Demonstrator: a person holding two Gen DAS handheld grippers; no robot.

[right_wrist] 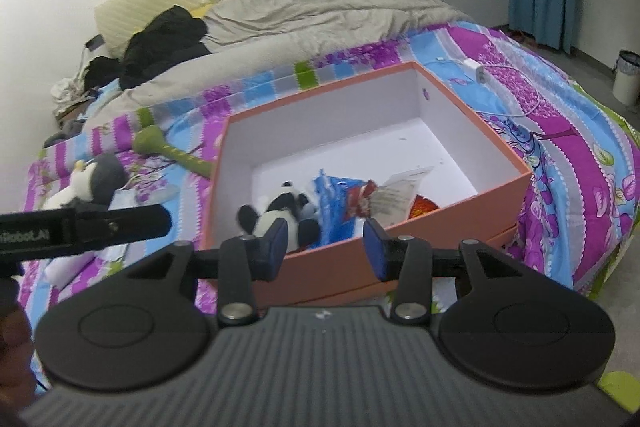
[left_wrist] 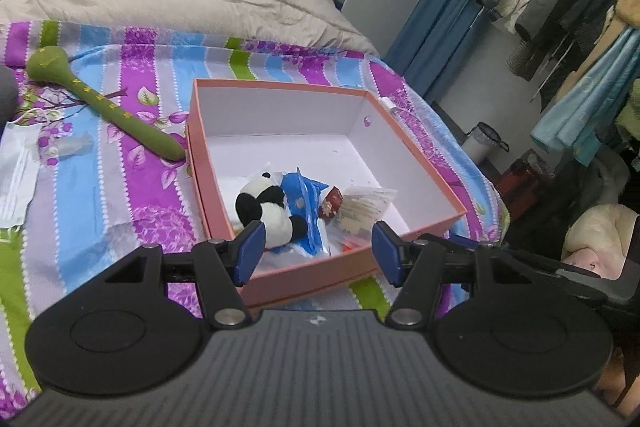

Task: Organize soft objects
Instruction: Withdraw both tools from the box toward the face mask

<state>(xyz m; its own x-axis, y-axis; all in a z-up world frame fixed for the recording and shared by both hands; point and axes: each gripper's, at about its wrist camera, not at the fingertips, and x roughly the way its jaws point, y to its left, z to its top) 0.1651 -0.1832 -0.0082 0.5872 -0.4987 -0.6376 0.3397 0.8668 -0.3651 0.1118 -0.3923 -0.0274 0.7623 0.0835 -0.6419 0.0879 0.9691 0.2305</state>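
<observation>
Left wrist view: the left hand-held gripper (left_wrist: 318,253) hangs wide and empty above a pink box (left_wrist: 420,167) on the bed (left_wrist: 100,179); a panda plush (left_wrist: 266,207) lies inside.

Right wrist view: the right hand-held gripper (right_wrist: 324,251), parted and empty, faces it.

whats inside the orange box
In the orange box, bunched at its near end: a panda toy, a blue packet, a small red packet and clear bags. Whatever lies beneath them is covered.
</observation>
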